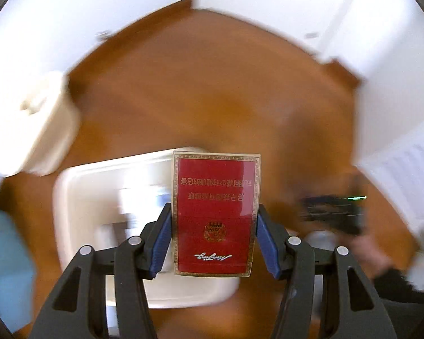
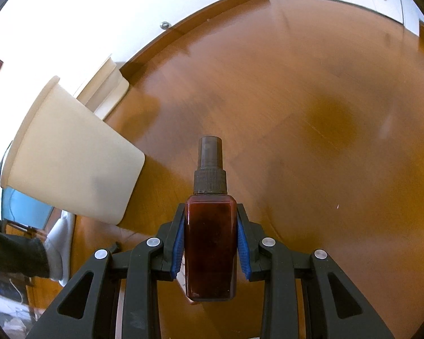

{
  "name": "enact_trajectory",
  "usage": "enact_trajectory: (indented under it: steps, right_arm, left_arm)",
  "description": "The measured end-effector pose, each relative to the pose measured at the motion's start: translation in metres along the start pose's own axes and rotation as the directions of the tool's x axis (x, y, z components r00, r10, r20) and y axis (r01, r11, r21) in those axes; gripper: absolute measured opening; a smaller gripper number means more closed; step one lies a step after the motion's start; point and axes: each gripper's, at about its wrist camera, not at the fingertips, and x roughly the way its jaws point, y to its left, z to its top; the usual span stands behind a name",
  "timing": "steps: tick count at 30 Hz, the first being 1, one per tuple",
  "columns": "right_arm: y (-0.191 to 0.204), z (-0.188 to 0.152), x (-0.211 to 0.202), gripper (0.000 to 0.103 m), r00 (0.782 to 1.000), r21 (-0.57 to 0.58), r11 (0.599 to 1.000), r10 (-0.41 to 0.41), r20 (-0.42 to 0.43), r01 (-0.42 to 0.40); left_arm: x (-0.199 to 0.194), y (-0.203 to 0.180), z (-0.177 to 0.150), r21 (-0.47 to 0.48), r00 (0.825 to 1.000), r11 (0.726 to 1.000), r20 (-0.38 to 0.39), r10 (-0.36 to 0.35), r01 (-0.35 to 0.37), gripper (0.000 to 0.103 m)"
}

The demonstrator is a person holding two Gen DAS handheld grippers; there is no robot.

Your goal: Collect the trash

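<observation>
Clamping a red cigarette pack between the blue pads of the left claw, jaws roughly half apart, pack upright with its gold lettering upside down to the camera. Directly beneath the pack: a cream bin, open mouth facing up, contents blurred beyond reading, standing on the wooden floor. Beyond the bin, toward the white wall: a second cream container, also blurred.

Gripping a dark amber spray bottle in the right claw, jaws narrowly set against its flat sides, black pump cap pointing away from the claw. Left of the bottle: the cream bin, seen from the side. At lower left, a dark sleeve.
</observation>
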Motion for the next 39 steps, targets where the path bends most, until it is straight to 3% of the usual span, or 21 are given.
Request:
enact_trajectory:
  steps: [1,3,6,10,16,17,18,20,28,34,39]
  right_arm:
    - [0.000,0.001,-0.002,0.033,1.000,0.003,1.000,0.002,0.005,-0.002]
    - [0.005,0.008,-0.005,0.033,1.000,0.006,1.000,0.011,0.021,-0.011]
    - [0.019,0.018,-0.010,0.033,0.999,-0.030,0.999,0.023,0.039,-0.022]
    - [0.042,0.028,-0.012,0.033,0.999,-0.103,0.995,0.025,0.044,-0.020]
    - [0.060,0.037,-0.012,0.033,0.998,-0.152,0.988,0.035,0.054,-0.026]
    - [0.062,0.037,-0.013,0.033,0.998,-0.157,0.987,0.039,0.059,-0.029]
    - [0.066,0.040,-0.014,0.033,0.997,-0.166,0.986,0.044,0.065,-0.033]
    - [0.072,0.044,-0.016,0.033,0.996,-0.183,0.982,0.052,0.073,-0.038]
    - [0.114,0.075,-0.030,0.033,0.990,-0.302,0.952,0.084,0.117,-0.045]
    - [0.193,0.127,-0.050,0.033,0.962,-0.441,0.890,0.213,0.171,-0.119]
    - [0.284,0.167,-0.011,0.033,0.944,-0.519,0.806,0.329,-0.011,-0.286]
  left_arm:
    - [0.017,0.017,-0.002,-0.017,0.997,0.998,-0.043,0.062,-0.063,0.055]
    - [0.060,0.047,-0.012,-0.024,0.975,0.986,-0.154,0.160,-0.165,0.055]
    - [0.115,0.063,-0.030,0.003,0.947,0.977,-0.248,0.206,-0.212,0.055]
    - [0.149,0.058,-0.035,0.055,0.929,0.967,-0.271,0.254,-0.248,0.055]
    - [0.165,0.048,-0.044,0.155,0.903,0.944,-0.281,0.325,-0.292,0.056]
    - [0.167,0.049,-0.046,0.155,0.902,0.943,-0.283,0.327,-0.294,0.059]
    - [0.172,0.045,-0.050,0.159,0.901,0.941,-0.279,0.334,-0.299,0.073]
    - [0.177,0.041,-0.056,0.181,0.899,0.932,-0.259,0.352,-0.313,0.086]
    - [0.151,0.029,-0.059,0.233,0.903,0.914,-0.199,0.379,-0.332,0.086]
    - [0.104,0.039,-0.058,0.241,0.907,0.904,-0.148,0.394,-0.353,0.087]
    - [0.041,0.058,-0.076,0.152,0.911,0.917,-0.137,0.388,-0.368,0.087]
